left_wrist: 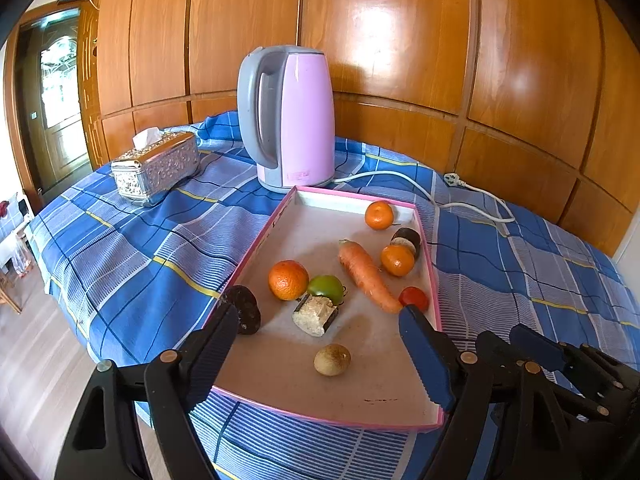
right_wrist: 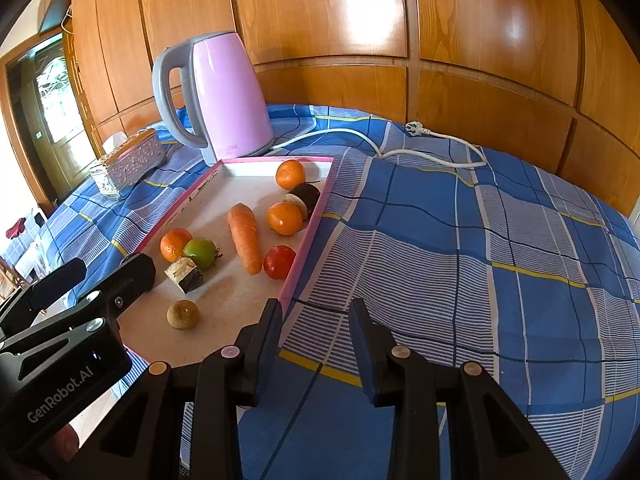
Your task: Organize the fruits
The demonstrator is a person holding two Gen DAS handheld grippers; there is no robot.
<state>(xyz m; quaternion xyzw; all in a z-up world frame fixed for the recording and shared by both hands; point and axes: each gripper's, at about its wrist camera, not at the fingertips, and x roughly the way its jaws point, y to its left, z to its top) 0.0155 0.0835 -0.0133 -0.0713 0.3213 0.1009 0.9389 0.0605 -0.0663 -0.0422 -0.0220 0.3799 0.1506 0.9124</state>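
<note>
The left gripper (left_wrist: 316,334) has its fingers spread wide over the near end of the pink-rimmed tray (left_wrist: 256,238), holding nothing; a brown round fruit (left_wrist: 332,359) lies between them, untouched. The right gripper (right_wrist: 314,320) has its fingers partly apart and empty, above the blue plaid cloth (right_wrist: 500,240) just beside the tray's rim. Both point downward. A carrot (left_wrist: 368,276) lies mid-tray, tangerines toward 12 o'clock.
</note>
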